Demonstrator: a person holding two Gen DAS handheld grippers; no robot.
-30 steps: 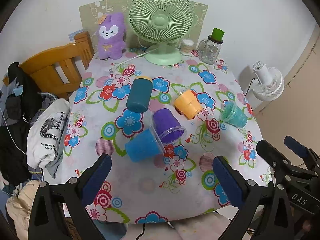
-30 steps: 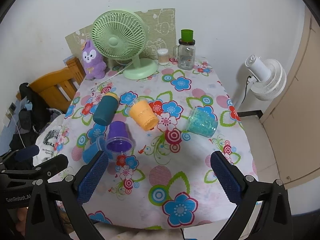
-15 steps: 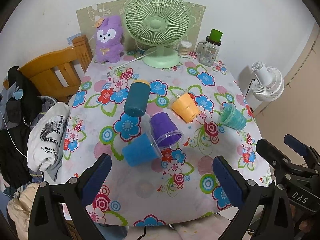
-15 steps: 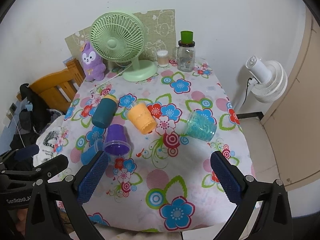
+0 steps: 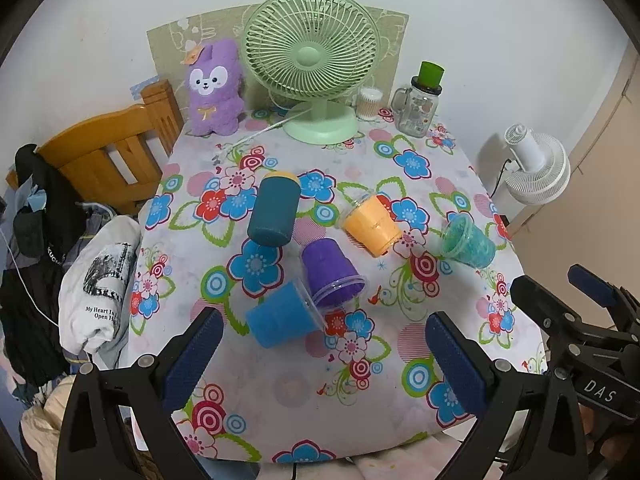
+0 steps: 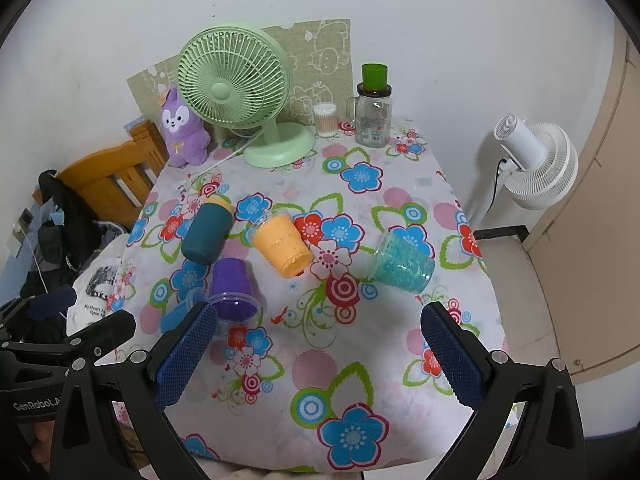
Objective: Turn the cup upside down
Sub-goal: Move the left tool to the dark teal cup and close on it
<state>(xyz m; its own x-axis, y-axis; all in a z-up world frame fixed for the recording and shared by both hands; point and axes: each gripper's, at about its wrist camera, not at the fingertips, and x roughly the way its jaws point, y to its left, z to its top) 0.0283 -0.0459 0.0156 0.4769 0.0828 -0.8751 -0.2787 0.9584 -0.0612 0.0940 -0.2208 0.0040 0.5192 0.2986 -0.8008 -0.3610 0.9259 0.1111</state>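
Note:
Several cups lie on their sides on the flowered tablecloth [image 5: 280, 392]: a dark teal cup [image 5: 274, 210] [image 6: 206, 234], an orange cup [image 5: 372, 226] [image 6: 284, 246], a purple cup [image 5: 332, 272] [image 6: 234, 288], a light blue cup [image 5: 280, 320] [image 6: 176, 316] and a clear teal cup [image 5: 468, 240] [image 6: 402, 264]. My left gripper [image 5: 320, 360] is open and empty, above the table's near edge, just short of the light blue cup. My right gripper [image 6: 316, 356] is open and empty over the near right part of the table.
At the back stand a green desk fan [image 5: 312, 60], a purple plush toy [image 5: 216, 88], a glass jar with a green lid [image 5: 420, 108] and a small swab jar [image 5: 368, 104]. A wooden chair [image 5: 108, 156] with clothes is at the left. A white floor fan [image 5: 536, 168] is at the right.
Both grippers have risen and drawn back a little, so the table looks slightly smaller and lower. The cups have not moved. Both grippers stay open.

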